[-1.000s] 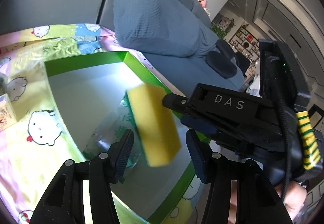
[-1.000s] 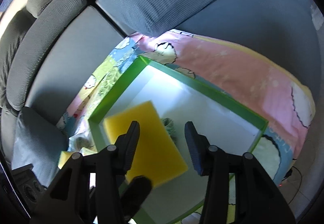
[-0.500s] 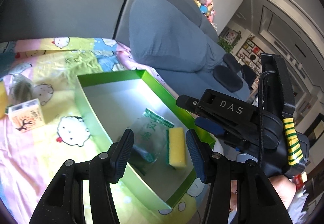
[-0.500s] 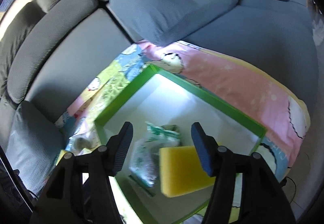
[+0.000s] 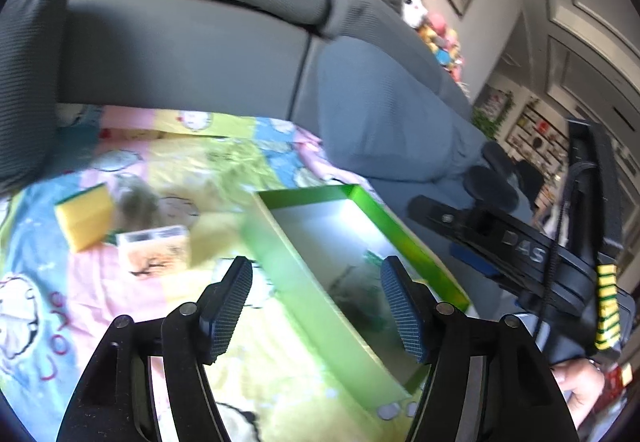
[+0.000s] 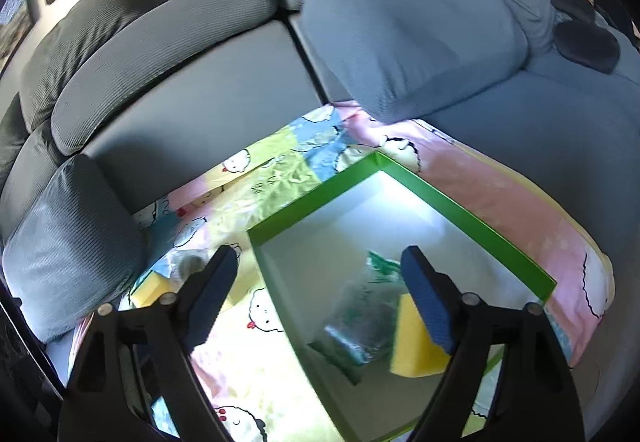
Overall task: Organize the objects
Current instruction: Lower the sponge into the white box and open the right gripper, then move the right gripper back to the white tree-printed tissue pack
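Two black two-finger grippers hang over a patterned cartoon-print sheet [image 5: 120, 298] spread on a grey fabric sofa [image 6: 192, 90].

In the left wrist view, going left to right: a yellow rectangular sponge with a green scouring back [image 5: 84, 220] lies at the left middle of the frame, touching a blurred greyish wad [image 5: 138, 202] on its right. Just below and right of these sits a small white printed carton [image 5: 154, 248], with a pale yellow block [image 5: 214, 238] beside it, close to the left wall of the shallow green-rimmed cardboard box [image 5: 316, 302]. The left gripper [image 5: 316, 306] straddles that near wall with nothing between its blue pads; its jaws have just been opening and stand moderately wide. Open sheet lies below the carton at lower left. At the right edge the right gripper [image 5: 472, 226] points in over the box's far rim.

In the right wrist view, the sofa's grey cushion [image 6: 68, 254] fills the left edge. The box rim [image 6: 312, 198] runs through the centre, its pale floor bare in the upper half. A crumpled clear plastic packet with green print [image 6: 360, 318] lies at lower centre, and a second yellow sponge [image 6: 412, 346] leans against it on its right. The right gripper [image 6: 320, 298] has just been opening and stands wide, empty.
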